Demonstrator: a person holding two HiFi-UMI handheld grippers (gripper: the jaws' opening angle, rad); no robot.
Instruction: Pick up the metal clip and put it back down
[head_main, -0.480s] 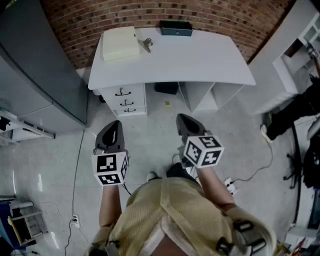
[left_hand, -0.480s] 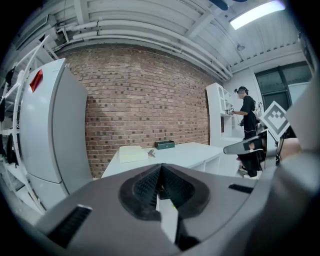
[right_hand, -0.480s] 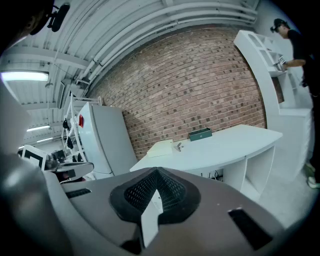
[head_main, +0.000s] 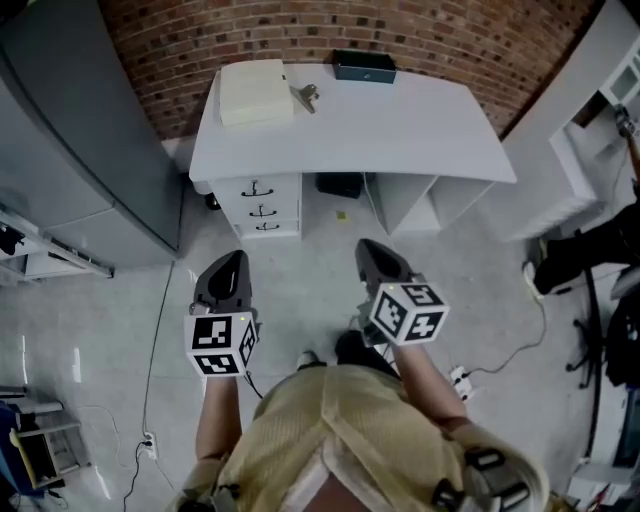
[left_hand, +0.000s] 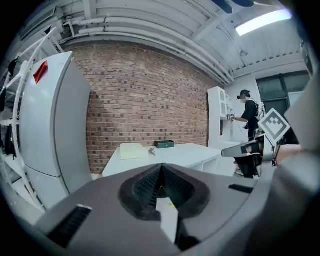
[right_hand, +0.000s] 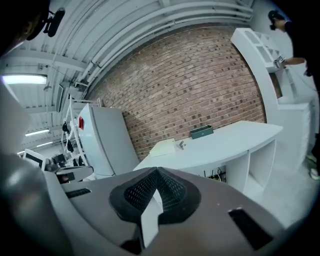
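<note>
The small silver metal clip (head_main: 306, 97) lies at the back of the white tabletop (head_main: 400, 130), just beside a pale yellow flat box (head_main: 254, 92) and well apart from both claws. Only the gripper views show the left claw (left_hand: 161, 167) and right claw (right_hand: 156, 172) pressed together, empty. The left gripper view alone shows a person (left_hand: 248, 107). Compared with the earlier frame, the tabletop sits slightly lower in the head view, and the clip is unmoved on it.
</note>
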